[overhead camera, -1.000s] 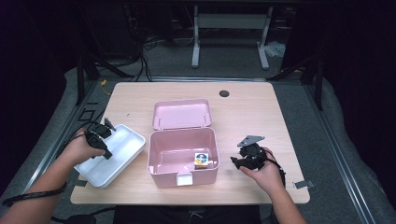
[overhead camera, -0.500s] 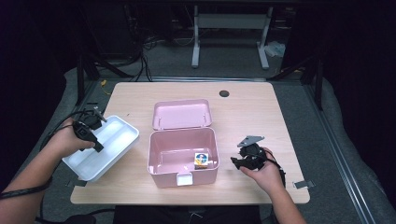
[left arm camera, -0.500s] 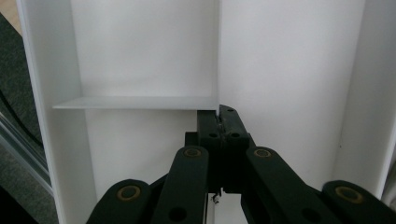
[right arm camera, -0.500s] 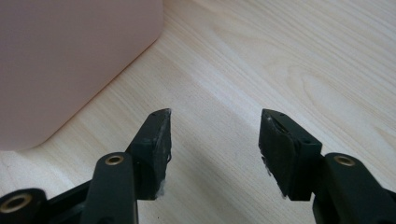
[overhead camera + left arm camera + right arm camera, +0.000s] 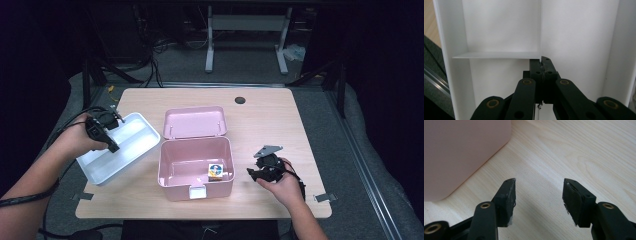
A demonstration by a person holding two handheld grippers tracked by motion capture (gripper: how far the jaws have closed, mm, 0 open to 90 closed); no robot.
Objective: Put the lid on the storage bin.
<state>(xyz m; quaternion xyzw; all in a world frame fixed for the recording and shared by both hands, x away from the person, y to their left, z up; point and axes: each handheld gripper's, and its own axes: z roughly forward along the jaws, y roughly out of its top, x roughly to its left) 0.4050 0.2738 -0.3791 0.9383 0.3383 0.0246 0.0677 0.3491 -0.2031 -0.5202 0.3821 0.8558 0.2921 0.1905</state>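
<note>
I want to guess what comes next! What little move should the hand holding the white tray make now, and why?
Probably set the white tray down flat on the table, left of the pink box. The left gripper is shut on the tray's inner divider, and the tray looks tilted and hangs past the table's left edge. The right gripper rests open, apart.

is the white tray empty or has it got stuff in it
Empty: the tray shows bare white compartments in the high view and the left gripper view, where the left gripper clamps its divider.

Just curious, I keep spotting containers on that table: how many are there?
2. A white tray with dividers sits at the table's left, the left gripper clamped on a divider. An open pink box stands at the middle, a small cube inside.
</note>
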